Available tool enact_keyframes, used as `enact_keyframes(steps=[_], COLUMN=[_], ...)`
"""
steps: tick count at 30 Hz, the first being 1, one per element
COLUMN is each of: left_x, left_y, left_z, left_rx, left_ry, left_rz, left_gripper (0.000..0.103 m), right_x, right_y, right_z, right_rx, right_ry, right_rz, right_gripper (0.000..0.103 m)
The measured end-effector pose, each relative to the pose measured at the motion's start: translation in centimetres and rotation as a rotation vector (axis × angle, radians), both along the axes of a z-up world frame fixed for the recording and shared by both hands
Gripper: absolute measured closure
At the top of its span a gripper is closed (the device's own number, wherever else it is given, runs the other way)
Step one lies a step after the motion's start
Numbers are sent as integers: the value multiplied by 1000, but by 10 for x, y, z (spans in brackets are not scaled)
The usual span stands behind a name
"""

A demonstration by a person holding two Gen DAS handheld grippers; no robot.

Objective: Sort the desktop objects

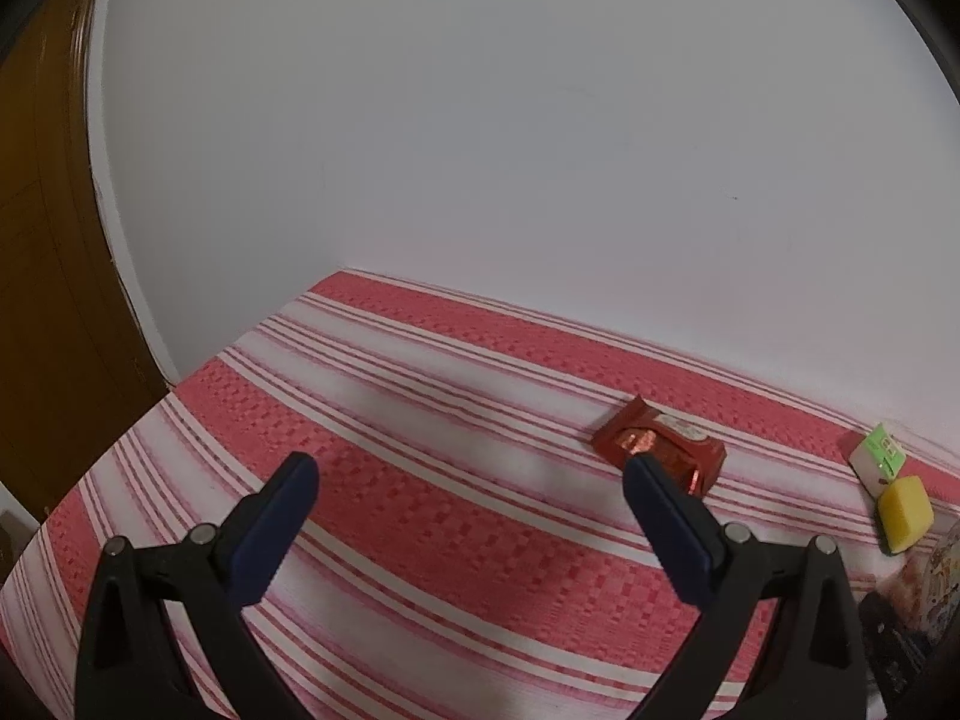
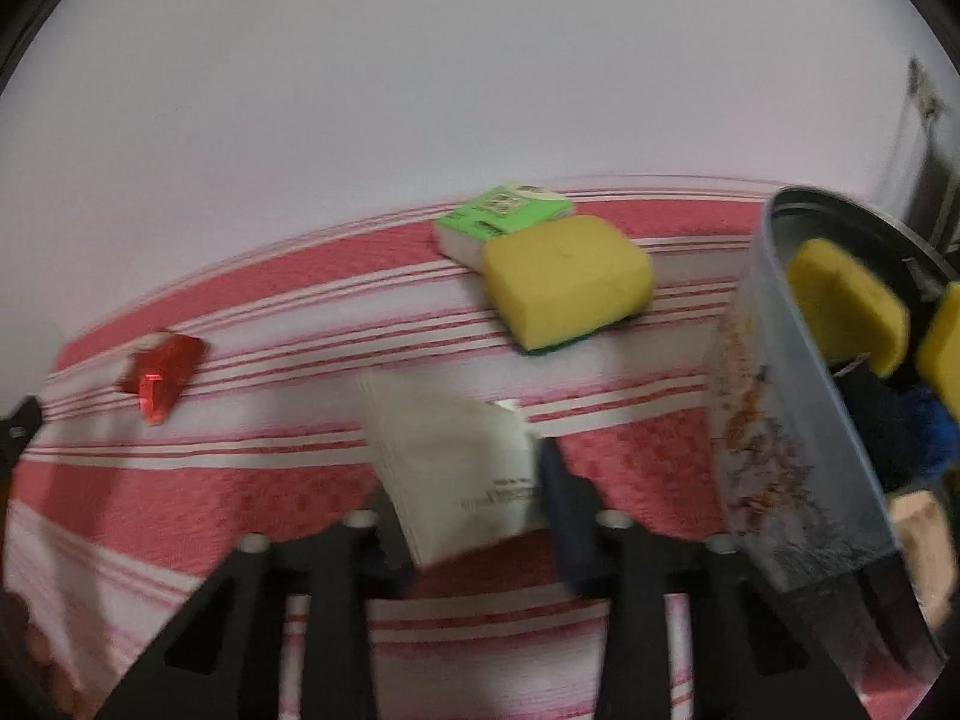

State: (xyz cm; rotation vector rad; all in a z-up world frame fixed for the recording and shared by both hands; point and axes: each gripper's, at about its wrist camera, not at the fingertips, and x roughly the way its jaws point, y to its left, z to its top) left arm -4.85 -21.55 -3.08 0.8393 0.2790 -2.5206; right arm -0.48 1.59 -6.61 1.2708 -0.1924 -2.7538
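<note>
White packet (image 2: pixel 456 468) clamped in right gripper (image 2: pixel 468 480) jaws, right view only | left gripper (image 1: pixel 471 471) jaws apart, empty

Right claw (image 2: pixel 474 474) clamped on white packet (image 2: pixel 447 462), yellow sponge (image 2: pixel 567 276) beyond.

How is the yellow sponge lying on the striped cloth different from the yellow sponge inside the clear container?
The sponge on the cloth lies flat, its dark green scrubbing layer underneath; the sponge in the container leans tilted against other items. The first sits out in the open beside a green-and-white packet; the second is behind the container wall. Both are yellow blocks with rounded edges.
</note>
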Motion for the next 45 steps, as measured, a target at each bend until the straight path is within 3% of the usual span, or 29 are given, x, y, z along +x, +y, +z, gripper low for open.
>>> enact_keyframes(steps=[4, 9, 13, 17, 21, 25, 28, 29, 30, 33, 34, 35, 36, 37, 38, 39, 42, 45], left_x=[-1, -3, -7, -21, -47, -78, -99, -106, -113, -112, -110, -108, -105, -102, -96, -88, -65, -52], left_y=[-13, -24, -5, 30, 59, 80, 77, 73, 68, 49, 45, 41, 37, 34, 32, 30, 25, 25], left_z=[-2, -6, -1, 3, -8, -16, -27, -34, -42, -41, -40, -38, -36, -33, -28, -23, -10, -2], left_rx=[32, 84, 119, 10, -50, -165, -155, -143, -100, 60, 80, 101, 127, 146, 156, 163, 166, 170], left_ry=[0, 5, 43, 38, -59, -143, -203, -241, -289, -252, -241, -224, -203, -180, -145, -101, 3, 43], left_rz=[19, 6, -157, -286, -358, -329, -290, -282, -292, -344, -343, -340, -347, -354, -352, -353, -344, -353], left_gripper=[1, 1, 1, 1, 1, 1, 1, 3, 16, 40, 41, 48, 61, 64, 86, 101, 99, 99], right_x=[17, 47, 52, 58, 52, 52, 60, 60, 60, 64, 67, 68, 69, 70, 69, 69, 70, 70], right_y=[11, 18, 22, 20, 25, 28, 30, 30, 30, 29, 29, 28, 28, 28, 29, 30, 30, 29], right_z=[3, 23, 35, 47, 46, 48, 53, 53, 53, 55, 57, 58, 58, 59, 59, 59, 60, 58], right_rx=[-110, -222, -292, -257, -258, -262, -246, -244, -248, -257, -254, -253, -254, -256, -261, -266, -239, -210], right_ry=[40, 204, 275, 337, 308, 305, 317, 316, 311, 317, 331, 346, 358, 372, 385, 395, 420, 429], right_rz=[96, 217, 276, 273, 243, 233, 241, 243, 244, 258, 266, 274, 280, 283, 287, 289, 272, 265], right_gripper=[80, 83, 83, 83, 83, 83, 83, 83, 83, 83, 83, 83, 83, 83, 83, 83, 83, 83])
